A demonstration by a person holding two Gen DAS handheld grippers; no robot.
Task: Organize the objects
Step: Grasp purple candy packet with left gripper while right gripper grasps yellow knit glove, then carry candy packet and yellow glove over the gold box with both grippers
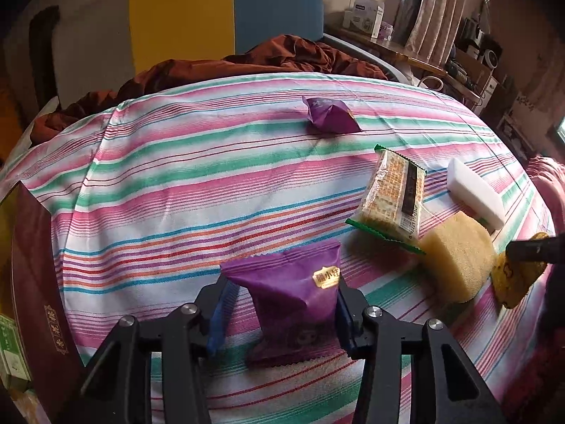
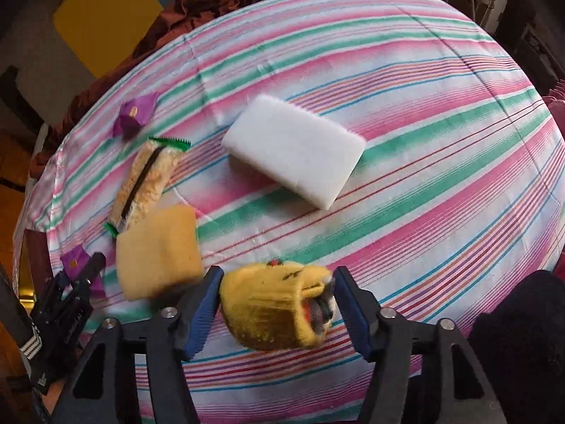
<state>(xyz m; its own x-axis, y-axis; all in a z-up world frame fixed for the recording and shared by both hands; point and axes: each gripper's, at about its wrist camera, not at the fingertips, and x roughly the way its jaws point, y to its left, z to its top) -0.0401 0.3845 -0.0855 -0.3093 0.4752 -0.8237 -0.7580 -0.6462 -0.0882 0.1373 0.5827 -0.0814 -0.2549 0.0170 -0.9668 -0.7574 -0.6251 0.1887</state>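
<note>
Left gripper [image 1: 282,304] jaws pinch upright purple packet [image 1: 293,293]; right gripper [image 2: 277,304] jaws pinch yellow toy [image 2: 275,304], long axis crosswise.

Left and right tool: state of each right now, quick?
Left tool: closed on the purple snack packet.
Right tool: closed on the yellow knitted toy.

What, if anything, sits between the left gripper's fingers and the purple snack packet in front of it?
Nothing visible does. The purple snack packet already sits between the left gripper fingers, with the right-hand finger against its side. The cracker pack and yellow sponge lie off to the right, clear of it.
</note>
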